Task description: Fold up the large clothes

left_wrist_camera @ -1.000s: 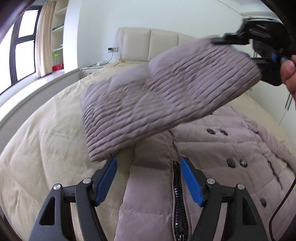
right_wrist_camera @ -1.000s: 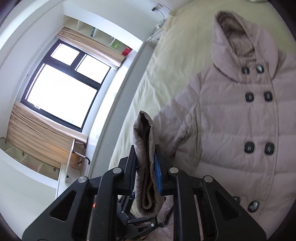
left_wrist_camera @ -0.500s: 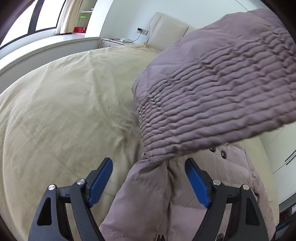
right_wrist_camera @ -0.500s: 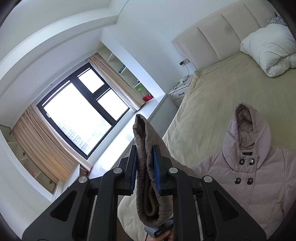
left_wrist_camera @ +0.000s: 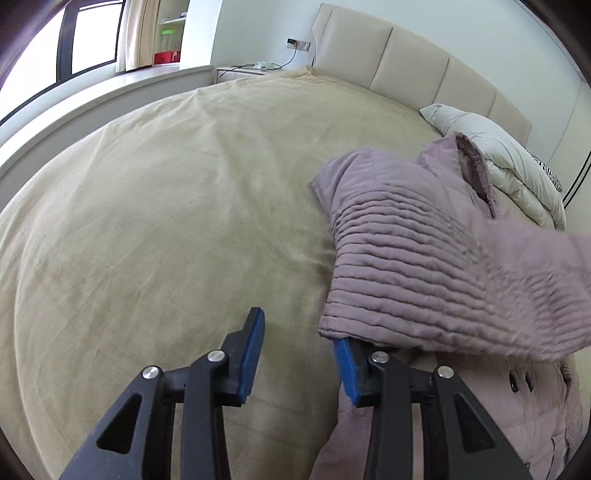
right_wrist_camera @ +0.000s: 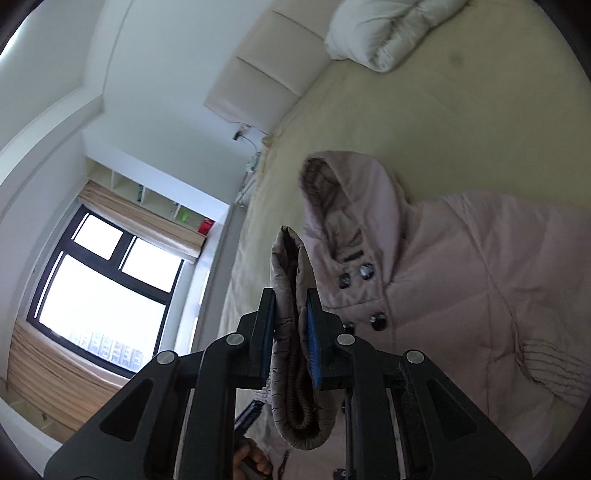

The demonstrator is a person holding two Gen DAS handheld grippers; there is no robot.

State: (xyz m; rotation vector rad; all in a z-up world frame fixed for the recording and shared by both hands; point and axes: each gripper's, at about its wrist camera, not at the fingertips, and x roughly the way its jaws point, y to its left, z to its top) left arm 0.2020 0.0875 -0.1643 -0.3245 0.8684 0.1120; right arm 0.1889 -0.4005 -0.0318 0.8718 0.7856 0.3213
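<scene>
Mauve quilted sleeve cuff (right_wrist_camera: 295, 332) sits clamped in the right tongs (right_wrist_camera: 291, 328), above the coat (right_wrist_camera: 480, 277) spread on the bed (left_wrist_camera: 166, 221). Left tongs (left_wrist_camera: 295, 354), just narrowing, stand apart around nothing. The sleeve probably wants laying straight across the chest, flat.

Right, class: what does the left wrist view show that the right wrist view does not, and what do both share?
Left wrist only: the left gripper, jaws just closing with only bedspread between them, and the sleeve's ribbed outer face.
Right wrist only: the right gripper shut on the knit-lined sleeve cuff, and the dark-framed window in full.
Both: the mauve hooded quilted coat, beige bedspread, white folded duvet.
</scene>
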